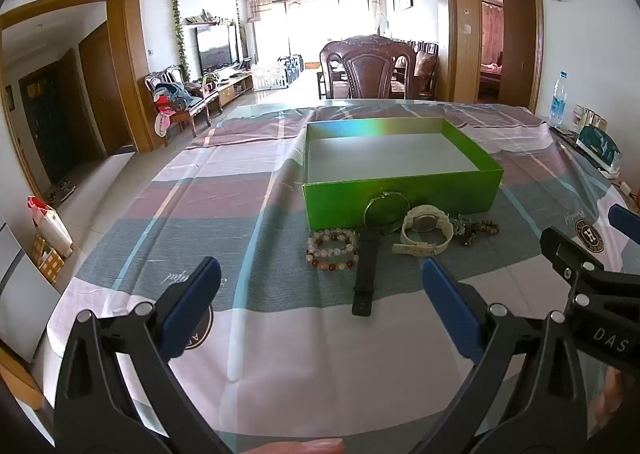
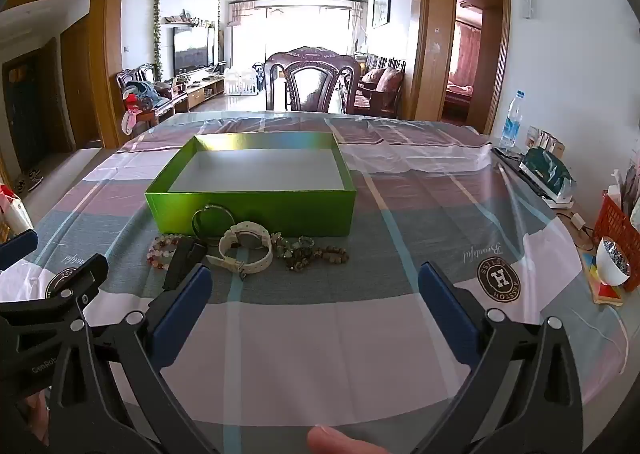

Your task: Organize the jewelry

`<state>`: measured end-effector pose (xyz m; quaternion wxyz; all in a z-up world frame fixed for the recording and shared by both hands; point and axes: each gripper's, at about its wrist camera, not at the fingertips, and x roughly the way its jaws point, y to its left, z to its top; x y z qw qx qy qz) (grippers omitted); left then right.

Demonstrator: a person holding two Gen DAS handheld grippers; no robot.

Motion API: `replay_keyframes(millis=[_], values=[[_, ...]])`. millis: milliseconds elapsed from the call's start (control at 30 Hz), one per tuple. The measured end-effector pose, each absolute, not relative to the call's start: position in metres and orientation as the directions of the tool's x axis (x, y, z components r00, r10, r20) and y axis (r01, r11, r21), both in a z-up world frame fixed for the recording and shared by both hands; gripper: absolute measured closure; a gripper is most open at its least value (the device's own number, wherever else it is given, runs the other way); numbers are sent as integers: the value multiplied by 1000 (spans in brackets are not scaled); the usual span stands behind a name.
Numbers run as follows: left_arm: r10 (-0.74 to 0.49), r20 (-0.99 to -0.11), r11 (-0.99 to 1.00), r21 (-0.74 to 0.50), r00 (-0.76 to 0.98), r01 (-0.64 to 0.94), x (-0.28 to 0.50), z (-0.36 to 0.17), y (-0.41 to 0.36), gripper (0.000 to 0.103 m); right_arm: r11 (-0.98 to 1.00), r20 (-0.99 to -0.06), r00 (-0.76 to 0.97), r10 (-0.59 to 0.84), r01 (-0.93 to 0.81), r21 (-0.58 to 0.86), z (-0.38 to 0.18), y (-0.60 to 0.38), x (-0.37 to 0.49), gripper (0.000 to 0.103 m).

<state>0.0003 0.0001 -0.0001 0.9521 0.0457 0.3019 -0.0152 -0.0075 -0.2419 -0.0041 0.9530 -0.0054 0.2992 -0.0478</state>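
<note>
An open green box (image 1: 400, 194) (image 2: 256, 206) stands on the cloth-covered table with a grey bare floor. In front of it lie a pale bead bracelet (image 1: 332, 249) (image 2: 162, 252), a black watch strap (image 1: 366, 274) (image 2: 182, 264), a thin round bangle (image 1: 386, 210) (image 2: 212, 219), a white watch (image 1: 426, 232) (image 2: 246, 248) and dark bead bracelets (image 1: 476, 232) (image 2: 312, 252). My left gripper (image 1: 320, 298) is open and empty, short of the jewelry. My right gripper (image 2: 316, 294) is open and empty, to the right of the pile.
A wooden chair (image 1: 368, 68) (image 2: 312, 80) stands at the table's far side. At the right edge stand a water bottle (image 2: 511, 120), a dark green pouch (image 2: 548, 174), a red basket (image 2: 618, 230) and a white bowl (image 2: 612, 260).
</note>
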Motion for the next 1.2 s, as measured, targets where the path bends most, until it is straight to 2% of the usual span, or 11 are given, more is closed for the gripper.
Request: replay_keyframes(millis=[1200], values=[[1,-582,995,81,813,56,1,-6,1,4,996,-579,810,-90,86,-35,-7,-239,-2,2]])
